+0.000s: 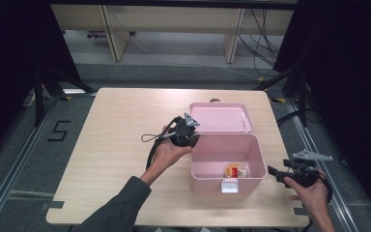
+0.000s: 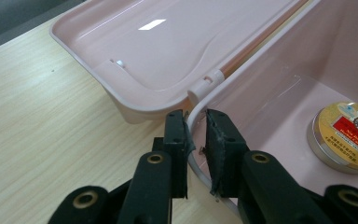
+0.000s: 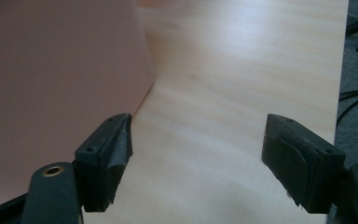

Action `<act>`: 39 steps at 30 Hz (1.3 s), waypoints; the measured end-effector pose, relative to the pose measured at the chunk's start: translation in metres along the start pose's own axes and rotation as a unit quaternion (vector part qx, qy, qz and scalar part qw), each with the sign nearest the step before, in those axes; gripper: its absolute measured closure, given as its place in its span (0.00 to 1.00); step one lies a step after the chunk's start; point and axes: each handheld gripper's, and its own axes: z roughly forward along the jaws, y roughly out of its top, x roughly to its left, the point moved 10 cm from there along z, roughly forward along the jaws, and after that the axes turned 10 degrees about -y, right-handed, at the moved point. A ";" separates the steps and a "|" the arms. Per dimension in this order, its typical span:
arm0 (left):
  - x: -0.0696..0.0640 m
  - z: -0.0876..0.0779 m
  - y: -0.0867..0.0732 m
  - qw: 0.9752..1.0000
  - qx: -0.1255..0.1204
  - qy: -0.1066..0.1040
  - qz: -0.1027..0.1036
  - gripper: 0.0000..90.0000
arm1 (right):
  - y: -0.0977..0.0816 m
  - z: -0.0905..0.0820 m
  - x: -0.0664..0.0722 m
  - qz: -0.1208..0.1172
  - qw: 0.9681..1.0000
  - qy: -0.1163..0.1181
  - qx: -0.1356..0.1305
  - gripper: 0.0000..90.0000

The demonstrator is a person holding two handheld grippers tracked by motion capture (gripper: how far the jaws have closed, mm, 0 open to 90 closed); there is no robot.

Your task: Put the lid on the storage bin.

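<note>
Pink plastic makes up the box that sits open toward the right of the tabletop, its lid thrown back flat behind it on the hinge. Inside, near the front wall, lies a round tin with a gold and red label, beside another small item too small to identify.

In the left gripper view, the left gripper has its jaws nearly together around the box's thin rim at the back left corner, just beside the hinge knuckle; they look clamped on that rim. The right gripper hovers off the box's right side, low over the tabletop, its jaws wide apart and holding nothing.

Judging by its thin, glossy walls, the box is probably light, fairly stiff but slippery, and likely to flex or slide if pushed at one corner. A grip on the rim, as now, seems the surest hold; the smooth walls offer little purchase. The white latch hangs at the front.
</note>
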 end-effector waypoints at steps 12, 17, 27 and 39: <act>0.001 0.000 0.000 1.000 -0.003 -0.005 -0.001 0.87 | 0.067 0.026 -0.018 -0.016 1.000 -0.013 0.006 0.40; 0.001 0.001 0.001 1.000 -0.004 -0.007 -0.001 0.87 | 0.091 0.034 -0.012 0.018 1.000 -0.008 0.019 0.44; 0.001 0.001 0.001 1.000 -0.004 -0.004 0.002 0.87 | 0.141 0.043 -0.003 0.006 1.000 -0.017 0.002 0.53; 0.001 0.001 0.001 1.000 -0.002 -0.001 0.008 0.87 | 0.162 0.070 0.015 0.018 0.999 -0.018 0.043 0.63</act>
